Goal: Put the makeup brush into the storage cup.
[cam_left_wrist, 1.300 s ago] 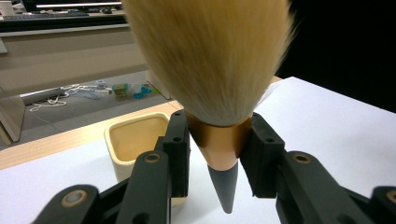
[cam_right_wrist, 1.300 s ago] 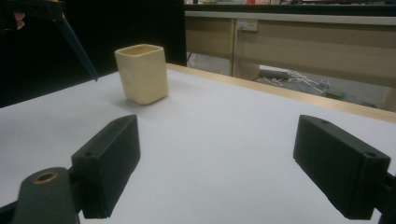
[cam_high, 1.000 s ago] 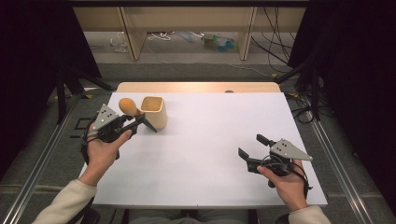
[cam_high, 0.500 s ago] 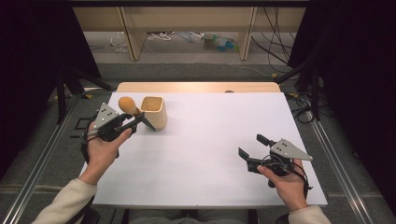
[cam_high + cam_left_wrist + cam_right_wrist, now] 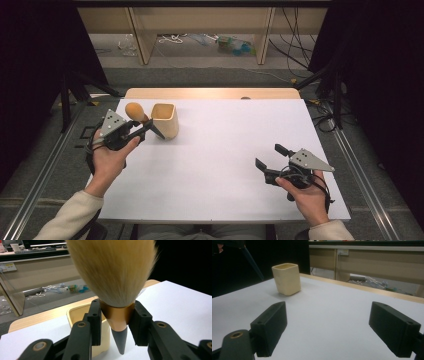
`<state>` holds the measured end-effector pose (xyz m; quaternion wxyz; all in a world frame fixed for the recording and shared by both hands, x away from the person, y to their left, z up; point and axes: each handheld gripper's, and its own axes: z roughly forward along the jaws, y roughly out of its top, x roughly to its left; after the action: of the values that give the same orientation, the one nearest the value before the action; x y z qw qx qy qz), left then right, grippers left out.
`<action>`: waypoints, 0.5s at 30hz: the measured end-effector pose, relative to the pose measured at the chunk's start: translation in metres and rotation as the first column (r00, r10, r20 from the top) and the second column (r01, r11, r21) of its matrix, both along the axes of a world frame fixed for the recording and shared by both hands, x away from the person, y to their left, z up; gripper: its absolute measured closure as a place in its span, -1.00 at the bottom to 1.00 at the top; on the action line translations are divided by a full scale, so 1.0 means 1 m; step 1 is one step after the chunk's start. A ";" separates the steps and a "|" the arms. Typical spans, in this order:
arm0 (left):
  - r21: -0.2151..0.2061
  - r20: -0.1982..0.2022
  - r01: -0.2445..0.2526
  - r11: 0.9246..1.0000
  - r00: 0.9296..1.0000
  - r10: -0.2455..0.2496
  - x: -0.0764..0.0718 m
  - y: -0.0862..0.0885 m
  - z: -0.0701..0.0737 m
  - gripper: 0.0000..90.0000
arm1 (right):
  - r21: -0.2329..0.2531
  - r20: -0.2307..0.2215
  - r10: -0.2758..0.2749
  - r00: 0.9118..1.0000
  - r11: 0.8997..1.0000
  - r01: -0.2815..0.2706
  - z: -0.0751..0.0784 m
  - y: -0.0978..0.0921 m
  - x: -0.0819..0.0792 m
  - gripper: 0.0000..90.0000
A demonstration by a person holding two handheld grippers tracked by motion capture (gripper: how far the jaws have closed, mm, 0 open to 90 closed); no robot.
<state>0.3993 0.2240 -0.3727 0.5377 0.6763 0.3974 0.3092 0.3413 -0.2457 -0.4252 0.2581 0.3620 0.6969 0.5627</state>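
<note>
The left gripper (image 5: 142, 131) pinches a brush (image 5: 113, 282) by its copper collar, one black jaw pressed on each side of the collar in the left gripper view. Above the jaws the tan bristles fan out wide; below them the dark pointed handle tapers down toward the white table (image 5: 220, 165). In the high view the bristle head (image 5: 134, 110) sits up and back from the fingers, and the handle tip slants down past them to the near side of the cup (image 5: 165, 120). The cup, cream and square-mouthed, stands upright on the table just beyond the left fingers and slightly to their side; in the left gripper view its open mouth shows behind the left jaw, with the handle tip outside it, in front of its wall. Whether the tip touches the cup I cannot tell. The right gripper (image 5: 270, 161) is held low over the near right part of the table, its jaws spread wide with nothing between them. In the right gripper view the cup (image 5: 286, 278) stands well ahead of these fingers and off to their left, well apart from them.
</note>
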 end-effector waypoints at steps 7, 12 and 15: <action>-0.001 0.003 -0.011 1.000 1.000 0.011 0.001 0.001 0.001 0.45 | 0.014 -0.001 0.013 1.000 1.000 -0.013 0.000 0.001 0.000 -0.65; 0.005 0.005 -0.013 1.000 1.000 0.013 0.001 0.001 0.002 0.46 | 0.015 0.001 0.012 1.000 1.000 -0.012 -0.001 0.001 0.000 -0.65; 0.010 0.010 -0.015 1.000 1.000 0.014 0.002 0.000 0.003 0.45 | 0.014 0.003 0.012 1.000 1.000 -0.012 -0.001 0.001 0.000 -0.65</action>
<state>0.4012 0.2239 -0.3692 0.5341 0.6745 0.3982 0.3182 0.3416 -0.2449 -0.4258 0.2532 0.3589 0.6947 0.5696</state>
